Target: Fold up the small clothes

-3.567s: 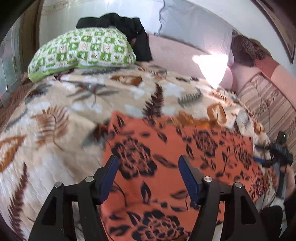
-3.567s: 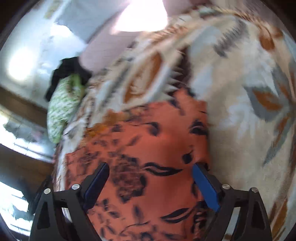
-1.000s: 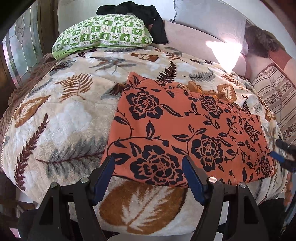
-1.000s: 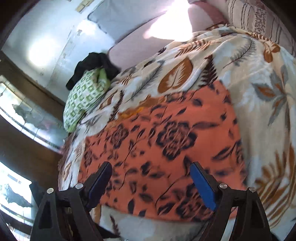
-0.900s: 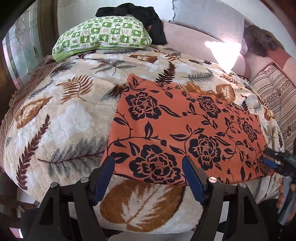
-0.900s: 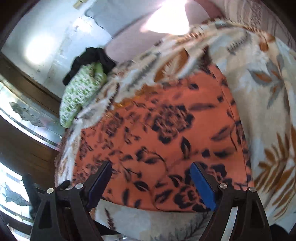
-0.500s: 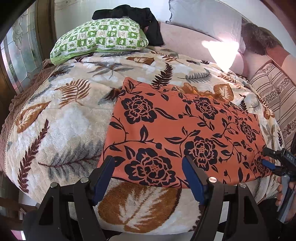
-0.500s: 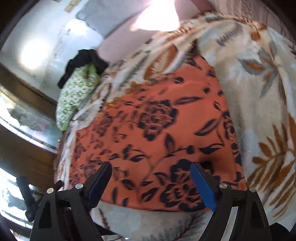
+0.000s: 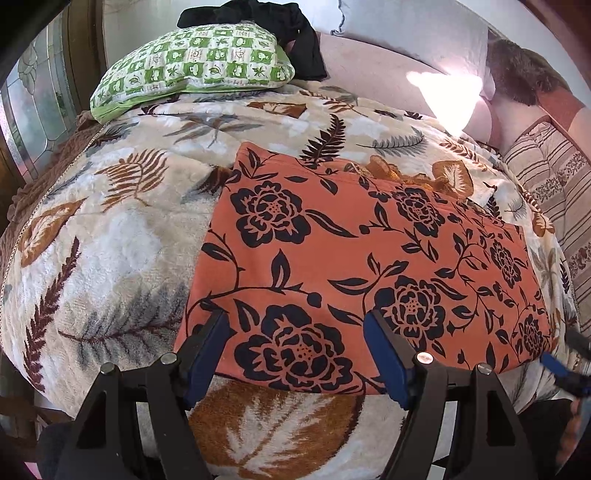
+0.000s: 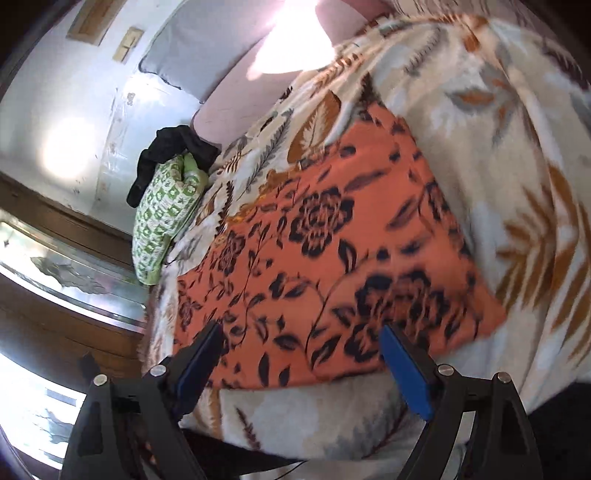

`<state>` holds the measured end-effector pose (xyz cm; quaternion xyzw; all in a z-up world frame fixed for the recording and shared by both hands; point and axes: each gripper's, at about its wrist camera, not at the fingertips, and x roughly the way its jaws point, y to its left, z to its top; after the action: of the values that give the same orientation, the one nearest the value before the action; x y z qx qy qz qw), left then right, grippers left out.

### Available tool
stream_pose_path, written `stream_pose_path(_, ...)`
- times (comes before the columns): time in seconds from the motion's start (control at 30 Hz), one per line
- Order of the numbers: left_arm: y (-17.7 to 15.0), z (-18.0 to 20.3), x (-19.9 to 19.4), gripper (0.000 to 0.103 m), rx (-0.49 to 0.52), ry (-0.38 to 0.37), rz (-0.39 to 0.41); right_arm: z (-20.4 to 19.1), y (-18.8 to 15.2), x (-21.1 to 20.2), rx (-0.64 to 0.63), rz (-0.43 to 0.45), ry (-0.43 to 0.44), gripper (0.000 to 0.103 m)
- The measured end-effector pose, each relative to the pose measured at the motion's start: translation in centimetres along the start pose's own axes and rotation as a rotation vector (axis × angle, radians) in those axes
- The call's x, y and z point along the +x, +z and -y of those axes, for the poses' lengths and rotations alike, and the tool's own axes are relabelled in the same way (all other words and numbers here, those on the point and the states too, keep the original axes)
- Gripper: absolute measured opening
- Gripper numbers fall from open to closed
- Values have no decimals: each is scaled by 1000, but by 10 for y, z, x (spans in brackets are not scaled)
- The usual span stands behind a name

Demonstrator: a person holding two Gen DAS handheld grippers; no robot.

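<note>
An orange garment with a black flower print (image 9: 354, 258) lies spread flat on the leaf-patterned blanket (image 9: 122, 240); it also shows in the right wrist view (image 10: 325, 266). My left gripper (image 9: 295, 332) is open and empty, just above the garment's near left edge. My right gripper (image 10: 299, 339) is open and empty, above the garment's near right edge. The right gripper's blue tip (image 9: 557, 369) shows at the left wrist view's right edge.
A green checked pillow (image 9: 195, 66) with a black garment (image 9: 280, 22) on it lies at the bed's far left. A grey pillow (image 9: 406, 33) and a striped cushion (image 9: 554, 184) sit at the back and right. A window (image 9: 33, 110) stands on the left.
Both grippers have pulled back from over the garment to its near edge and stayed open. The garment lies flat and has not moved. The right view has tilted and shifted.
</note>
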<state>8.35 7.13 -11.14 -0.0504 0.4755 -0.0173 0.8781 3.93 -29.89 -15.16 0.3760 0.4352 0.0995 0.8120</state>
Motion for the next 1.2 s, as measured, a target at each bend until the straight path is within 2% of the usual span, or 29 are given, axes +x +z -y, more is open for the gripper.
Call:
stream_pose_path(0.2,-1,2,5,76,5,-6,-13,23,-29,10,106,-41,4,89)
stream_pose_path(0.47,-3,7,-5,76,13,-19,22,38,-22,-2,190,9,-5,89)
stream_pose_path(0.6,-6,13,0,76,16,-28,-4,52,-19,-8,264,38,-3,88)
stream_pose_path(0.77,-9,27,-2,76,60,-33,6,68,-10,-11,332,71,19,89)
stream_pose_path(0.97,-9,29,2,76,56,-30,6,66,-4,-26,331,110,58,89)
stream_pose_path(1.1,-9,32,9,76,71,-27,8,53,4,-32,334,100,146,89)
stream_pose_path(1.2,-10,35,21,76,89,-12,-6,27,25,-24,248,63,187,89)
